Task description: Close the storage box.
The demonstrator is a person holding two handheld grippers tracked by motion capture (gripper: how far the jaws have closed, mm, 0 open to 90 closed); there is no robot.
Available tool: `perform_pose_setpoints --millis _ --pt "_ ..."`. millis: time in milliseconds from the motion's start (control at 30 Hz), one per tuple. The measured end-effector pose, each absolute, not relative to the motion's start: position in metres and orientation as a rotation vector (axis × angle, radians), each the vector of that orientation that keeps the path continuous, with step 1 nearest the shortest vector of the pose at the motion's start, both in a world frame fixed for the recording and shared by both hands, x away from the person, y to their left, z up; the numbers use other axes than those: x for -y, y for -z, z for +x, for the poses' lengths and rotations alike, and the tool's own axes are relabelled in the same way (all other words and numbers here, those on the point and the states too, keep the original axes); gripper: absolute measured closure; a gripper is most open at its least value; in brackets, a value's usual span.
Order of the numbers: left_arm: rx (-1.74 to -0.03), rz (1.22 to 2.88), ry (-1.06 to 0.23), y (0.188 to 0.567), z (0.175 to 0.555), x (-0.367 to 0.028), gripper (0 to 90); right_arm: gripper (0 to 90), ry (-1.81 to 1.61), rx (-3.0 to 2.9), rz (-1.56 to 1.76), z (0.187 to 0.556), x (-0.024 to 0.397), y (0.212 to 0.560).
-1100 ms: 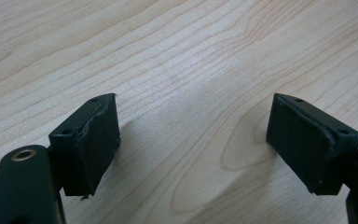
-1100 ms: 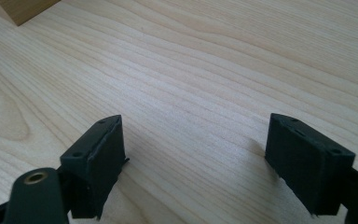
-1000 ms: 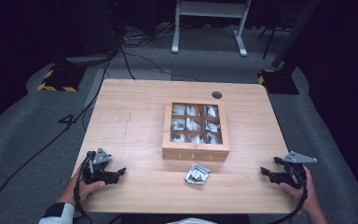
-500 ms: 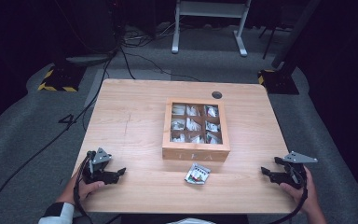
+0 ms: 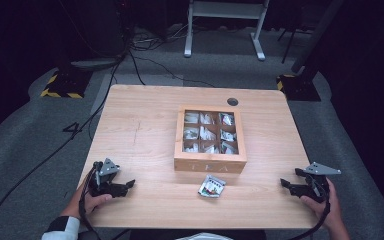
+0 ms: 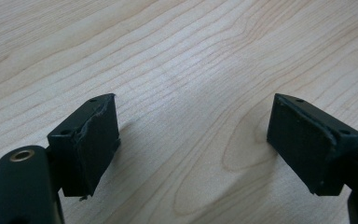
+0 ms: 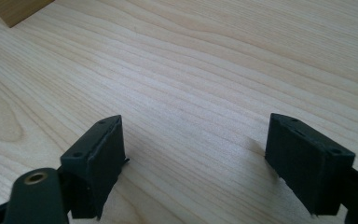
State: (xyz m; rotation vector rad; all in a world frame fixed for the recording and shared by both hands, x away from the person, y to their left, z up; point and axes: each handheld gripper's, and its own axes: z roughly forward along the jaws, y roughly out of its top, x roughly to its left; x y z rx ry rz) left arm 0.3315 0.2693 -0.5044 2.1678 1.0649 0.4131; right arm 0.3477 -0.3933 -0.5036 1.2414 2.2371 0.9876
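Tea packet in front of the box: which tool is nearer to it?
Right, narrowly. The tea packet lies between them: right tool off to its right, left tool slightly farther to its left.

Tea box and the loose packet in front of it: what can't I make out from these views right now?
- Tea box, high view: the sachets under its window lid are too small and glare-washed to count or read.
- Loose packet, high view: its print is too small to read.
- Right gripper view: box corner is cut off by the top edge.
- Left gripper and right gripper: open, nothing between them.
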Motion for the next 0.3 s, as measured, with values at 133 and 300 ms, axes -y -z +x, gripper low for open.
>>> perform_pose_setpoints --millis 133,300 --pt "-1.068 2.163 -0.410 0.5046 0.3317 -0.2689 16.7 19.5 -0.988 -2.237 1.241 0.3477 0.3936 0.5036" --pt "-1.069 2.166 -0.409 0.5044 0.3318 -0.2687 16.6 19.5 -0.987 -2.232 1.248 0.3473 0.3939 0.5036"
